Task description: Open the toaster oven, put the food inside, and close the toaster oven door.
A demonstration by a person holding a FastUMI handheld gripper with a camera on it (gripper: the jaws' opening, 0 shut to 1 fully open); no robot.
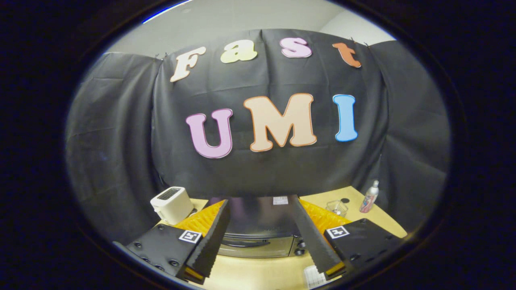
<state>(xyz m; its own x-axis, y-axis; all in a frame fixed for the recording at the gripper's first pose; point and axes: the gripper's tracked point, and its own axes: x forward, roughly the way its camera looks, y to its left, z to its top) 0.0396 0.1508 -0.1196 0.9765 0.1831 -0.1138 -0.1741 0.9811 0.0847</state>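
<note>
We are holding the gripper (260, 209) spread, fingers hiding the toaster oven (260, 231) sides at twelve o'clock; its door seemingly closed.

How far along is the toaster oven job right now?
Nothing looks done: the black and silver toaster oven sits with its door closed. The open claw holds nothing, its fingers framing the oven. Opening, loading food and closing remain.
</note>
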